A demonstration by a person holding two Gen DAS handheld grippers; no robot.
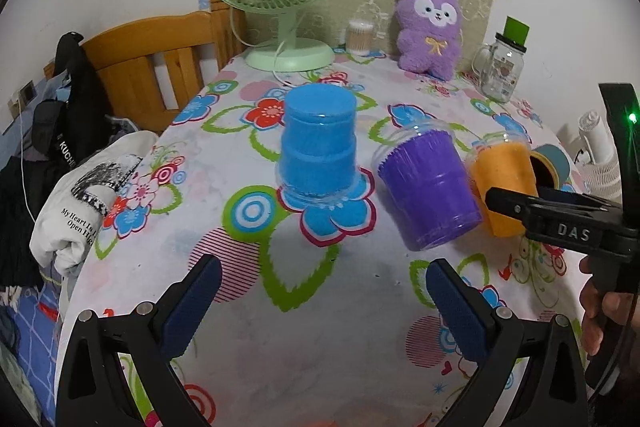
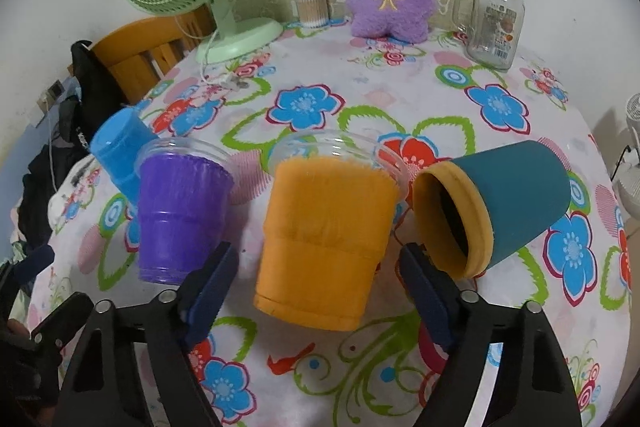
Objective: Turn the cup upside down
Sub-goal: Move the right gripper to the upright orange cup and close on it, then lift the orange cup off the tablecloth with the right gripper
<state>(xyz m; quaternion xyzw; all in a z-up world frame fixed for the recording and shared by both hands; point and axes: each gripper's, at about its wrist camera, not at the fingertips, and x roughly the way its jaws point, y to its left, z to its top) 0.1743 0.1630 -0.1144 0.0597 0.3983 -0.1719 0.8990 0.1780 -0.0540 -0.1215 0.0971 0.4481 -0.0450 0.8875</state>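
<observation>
The right gripper (image 2: 320,267) stood open around the orange cup (image 2: 320,239) at frame centre; closing askew risked knocking the teal cup (image 2: 516,203) (lying just right).

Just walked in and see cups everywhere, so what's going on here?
A person is working with a handheld tool in each hand over a flowered table. The blue cup already stands upside down. The purple cup and orange cup are rim-up, and the teal cup lies on its side. The right tool is open with its fingers either side of the orange cup, not closed on it. The left tool is open, holding nothing.
</observation>
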